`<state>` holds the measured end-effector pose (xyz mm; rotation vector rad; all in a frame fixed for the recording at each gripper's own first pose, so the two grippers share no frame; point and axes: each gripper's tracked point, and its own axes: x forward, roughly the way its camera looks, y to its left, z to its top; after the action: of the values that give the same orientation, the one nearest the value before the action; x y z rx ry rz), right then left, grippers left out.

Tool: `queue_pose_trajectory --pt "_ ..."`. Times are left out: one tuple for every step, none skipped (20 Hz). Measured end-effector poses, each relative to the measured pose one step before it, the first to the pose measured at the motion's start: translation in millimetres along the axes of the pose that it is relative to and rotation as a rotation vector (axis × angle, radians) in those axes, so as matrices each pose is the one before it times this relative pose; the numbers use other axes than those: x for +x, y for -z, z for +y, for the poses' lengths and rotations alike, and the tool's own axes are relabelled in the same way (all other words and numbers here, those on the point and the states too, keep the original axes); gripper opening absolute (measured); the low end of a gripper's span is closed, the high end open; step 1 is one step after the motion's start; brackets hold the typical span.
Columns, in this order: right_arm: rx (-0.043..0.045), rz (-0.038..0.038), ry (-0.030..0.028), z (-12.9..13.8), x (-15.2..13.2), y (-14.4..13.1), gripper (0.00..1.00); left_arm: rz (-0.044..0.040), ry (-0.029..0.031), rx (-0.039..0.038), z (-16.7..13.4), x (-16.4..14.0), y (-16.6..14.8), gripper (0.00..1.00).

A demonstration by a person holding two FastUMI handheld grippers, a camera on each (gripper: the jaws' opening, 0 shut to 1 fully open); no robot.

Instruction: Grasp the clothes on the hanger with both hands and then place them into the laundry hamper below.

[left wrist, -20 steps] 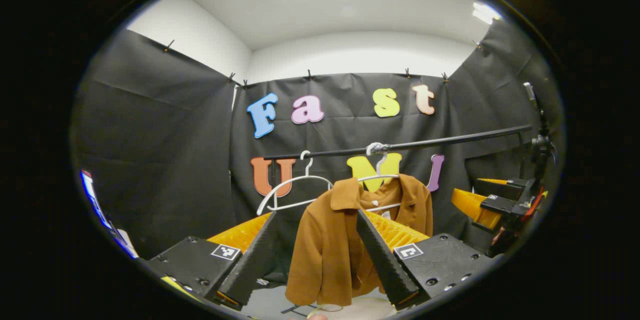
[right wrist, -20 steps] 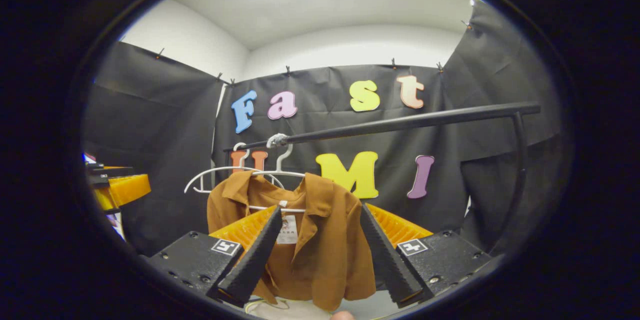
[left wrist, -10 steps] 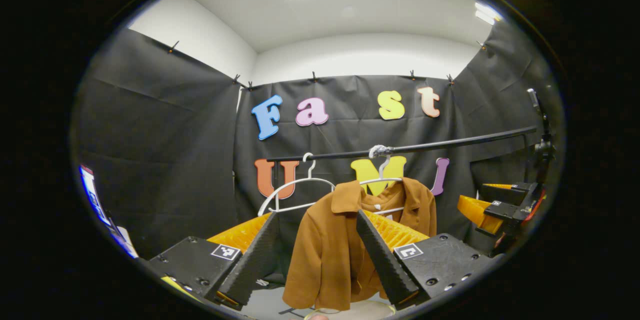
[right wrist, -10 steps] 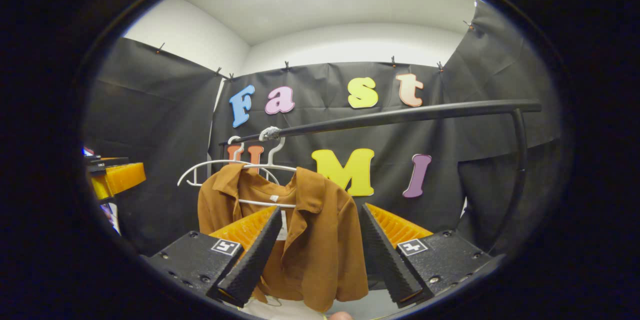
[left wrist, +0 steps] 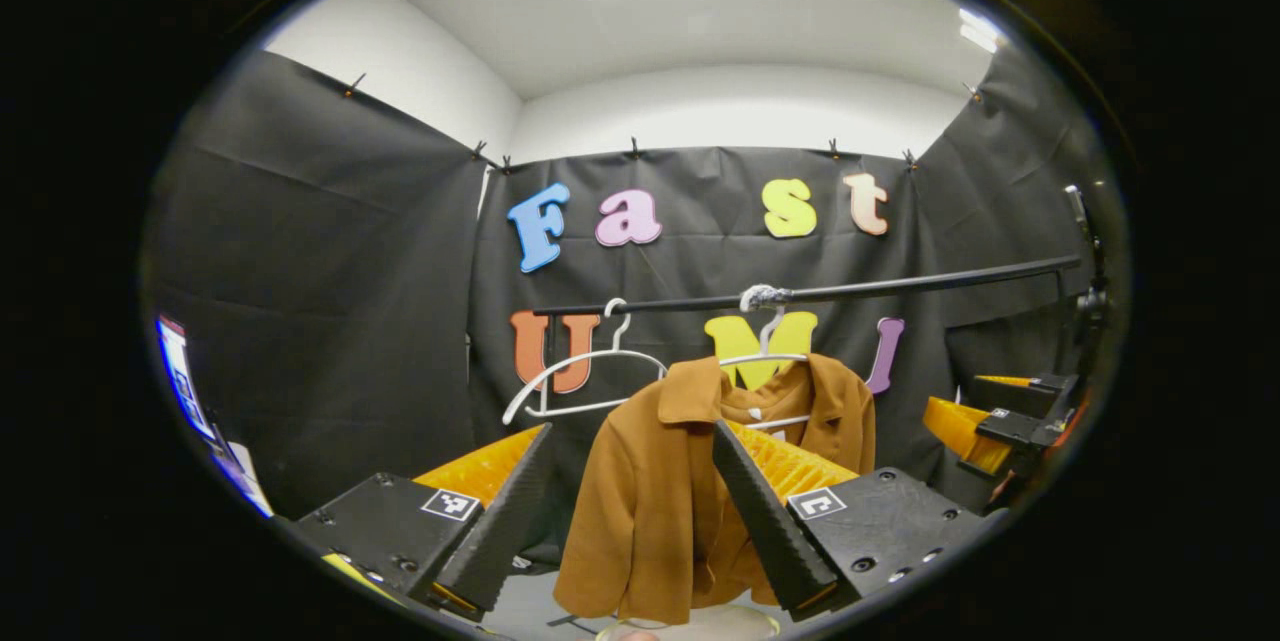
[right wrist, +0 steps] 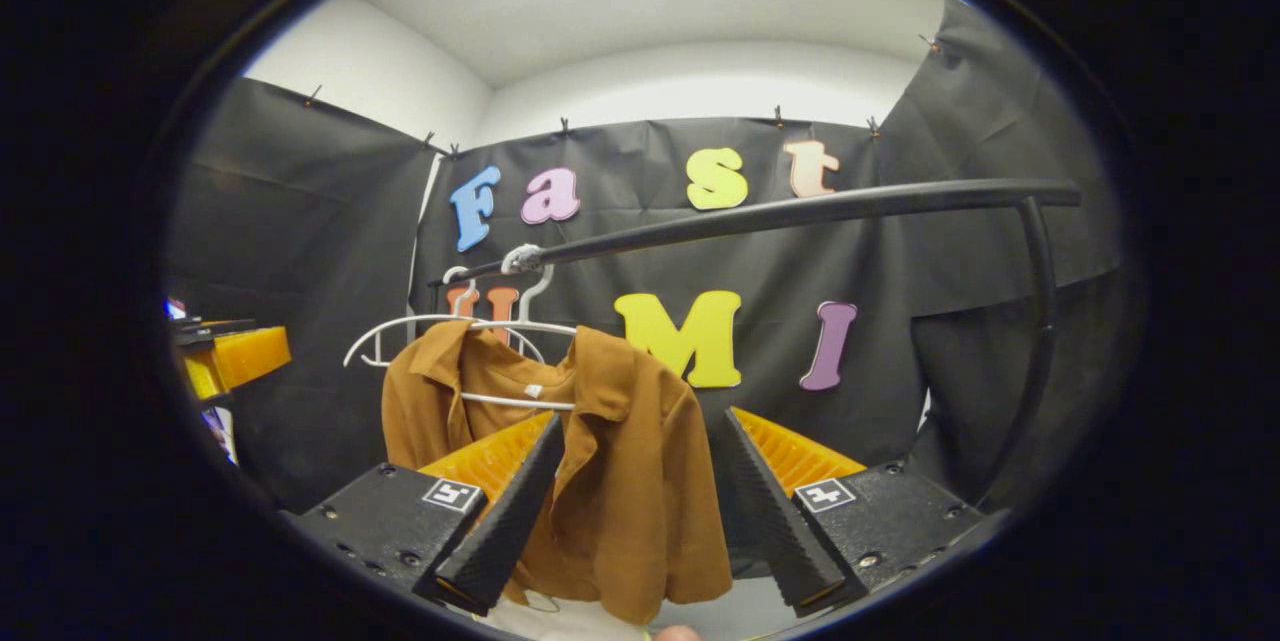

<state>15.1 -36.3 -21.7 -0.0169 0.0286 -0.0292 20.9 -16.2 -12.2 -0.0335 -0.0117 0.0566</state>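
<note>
Hanging from a white hanger [left wrist: 762, 357] on the black rail [left wrist: 900, 283]: brown shirt [left wrist: 655, 501], long axis vertical, hem down, collar up. Spread wide and holding nothing: left gripper [left wrist: 630, 516], right gripper [right wrist: 640, 511], short of the cloth.

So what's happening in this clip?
A person holds a gripper in each hand, both aimed at a brown shirt on a white hanger hung from a black rail. The left gripper and right gripper are both open, short of the cloth. An empty hanger hangs beside it. Nothing is grasped yet.
</note>
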Motion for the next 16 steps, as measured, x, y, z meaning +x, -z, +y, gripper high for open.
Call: queue_pose_trajectory --pt "-0.00036 0.00138 0.00307 -1.93 1.11 1.62 0.99 0.00187 0.00249 0.00153 -1.33 -0.03 0.46 1.0" --pt "0.00157 0.00033 0.00166 -0.98 0.49 -0.08 1.0 -0.00132 0.00164 0.0027 -0.84 -0.98 -0.22 0.96" --pt "0.00252 0.00157 0.00119 -0.6 1.54 1.29 1.0 -0.00029 0.00295 0.00351 -1.25 0.05 0.6 1.0" --pt "0.00213 0.00551 0.00233 -1.47 0.59 2.0 1.0 0.00194 0.00059 0.00347 -0.4 0.32 1.95 1.0" --pt "0.00365 0.00391 -0.00152 0.31 1.02 2.57 1.0 0.00634 0.00184 0.00133 -1.53 0.61 2.62 1.0" --pt "0.00223 0.00615 0.00259 -0.84 0.89 2.71 1.0 0.01004 0.00045 0.00101 -2.26 0.19 3.5 1.0" --pt "0.00227 0.00504 -0.00029 -0.28 0.44 2.59 1.0 0.00836 0.00018 -0.00046 -1.42 0.49 3.24 1.0" --pt "0.00191 0.00154 0.00094 -0.48 0.84 -0.04 1.0 0.00459 -0.00141 -0.00215 -1.35 1.27 2.4 1.0" --pt "0.00122 -0.00317 -0.00023 -1.22 -0.26 -0.9 1.0 0.00198 0.00025 -0.00358 -2.01 1.22 1.15 1.0" --pt "-0.00032 -0.00621 0.00427 -2.01 0.47 -2.32 0.99 -0.00274 0.00031 -0.00225 -1.49 1.57 0.19 1.0" --pt "-0.00029 -0.00463 0.00315 -2.08 -0.28 -0.89 0.99 -0.00166 0.00074 0.00095 -1.05 0.72 0.08 1.0" --pt "0.00189 -0.00452 -0.00044 -0.55 0.24 -1.38 0.99 -0.00591 -0.00129 0.00347 -0.22 1.81 -0.3 1.0" --pt "0.00107 -0.00253 -0.00106 -0.31 0.76 0.36 0.99 -0.00514 -0.0009 0.00344 -0.14 0.99 -0.13 1.0" --pt "-0.00088 0.00133 -0.00211 -0.25 1.31 0.99 1.0 -0.00278 -0.00123 0.00029 0.1 0.6 0.88 1.0" --pt "-0.00186 0.00741 0.00185 -0.6 1.59 3.07 0.99 0.00469 0.00007 -0.00109 -0.58 0.13 1.61 1.0" --pt "0.00109 0.00618 -0.00247 -0.26 0.69 2.34 1.0 0.00582 -0.00128 -0.00021 -0.04 -0.14 1.62 1.0"
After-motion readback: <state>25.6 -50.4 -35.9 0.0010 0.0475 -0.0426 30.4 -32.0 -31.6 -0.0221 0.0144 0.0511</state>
